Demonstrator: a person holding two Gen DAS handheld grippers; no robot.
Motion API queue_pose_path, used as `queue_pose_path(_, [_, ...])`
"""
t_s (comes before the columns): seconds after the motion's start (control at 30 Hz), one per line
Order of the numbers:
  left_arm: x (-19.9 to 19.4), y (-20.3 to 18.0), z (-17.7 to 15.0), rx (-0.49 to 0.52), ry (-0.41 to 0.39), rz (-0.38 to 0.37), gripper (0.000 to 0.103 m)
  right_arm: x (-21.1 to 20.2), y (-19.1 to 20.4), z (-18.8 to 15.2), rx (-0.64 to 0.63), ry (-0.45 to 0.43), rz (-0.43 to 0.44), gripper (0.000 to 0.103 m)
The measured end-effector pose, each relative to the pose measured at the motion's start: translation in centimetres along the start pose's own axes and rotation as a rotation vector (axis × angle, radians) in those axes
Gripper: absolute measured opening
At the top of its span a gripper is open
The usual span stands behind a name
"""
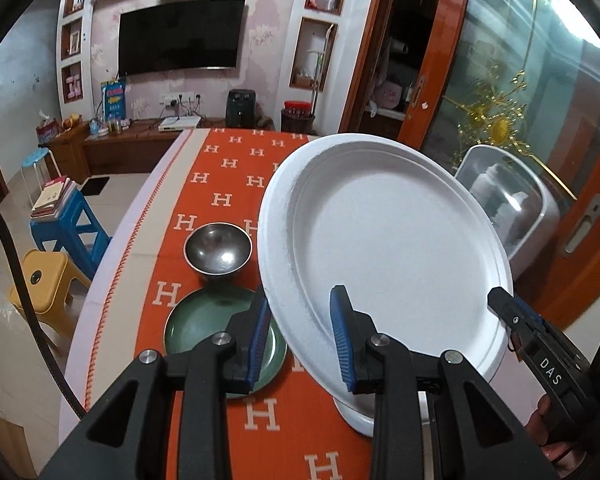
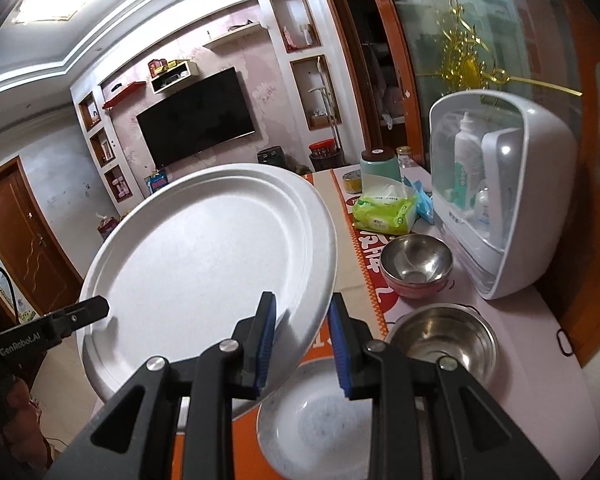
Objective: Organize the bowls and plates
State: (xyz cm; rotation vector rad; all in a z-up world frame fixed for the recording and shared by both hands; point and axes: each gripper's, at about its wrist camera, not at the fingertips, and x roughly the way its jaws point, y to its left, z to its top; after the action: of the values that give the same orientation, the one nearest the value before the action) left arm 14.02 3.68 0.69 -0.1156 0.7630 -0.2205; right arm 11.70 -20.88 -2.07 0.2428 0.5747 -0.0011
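Lifted clear of the table (image 2: 540, 360) and tilted: a big white plate (image 1: 396, 248), caught at opposite edges. At the left gripper (image 1: 300, 340), blue pads (image 1: 260, 336) a little apart with the plate's rim running between them; impossible to tell whether pressing on it. Same at the right gripper (image 2: 302, 346): pads apart, rim passing between, inner pad right against the plate's edge, grip itself impossible to tell. From each camera, the other gripper's black tip resting on the far rim.

Below the raised plate, on the orange cloth (image 1: 220, 184) with white H marks: a second white plate (image 2: 316, 412), partly hidden by the fingers. To the left of it, a green plate (image 1: 204, 328) lying flat, and just beyond that, a steel bowl (image 1: 218, 248) standing upright, near but not touching.

On the right part of the table, off the orange cloth: a wide steel bowl (image 2: 448, 336) just beside the second white plate, and behind it a smaller steel bowl (image 2: 416, 260) nested in a pink bowl (image 2: 400, 290). Next to these, a white box with a clear front (image 2: 536, 200), bottles inside, and farther back a green pack of tissues (image 2: 384, 212).
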Motion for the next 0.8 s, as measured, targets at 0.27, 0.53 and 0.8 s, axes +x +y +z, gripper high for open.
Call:
queue_pose_path(0.27, [-4.5,0.0,-3.7,0.002,-0.015,-0.045,0.028,-5.0,1.3,-1.8,-0.045,-0.017,-0.036,0.026])
queue_pose_path(0.53, [-7.1,1.2,-7.4,0.026,0.055,-0.078,0.028,-7.4,2.5,-4.8,-0.044,0.045,-0.073,0.026])
queue_pose_path(0.8, [-7.9,3.1,-10.7,0.047,0.16,-0.096,0.028,-9.0,4.3,-8.2,-0.04,0.114,-0.128,0.027])
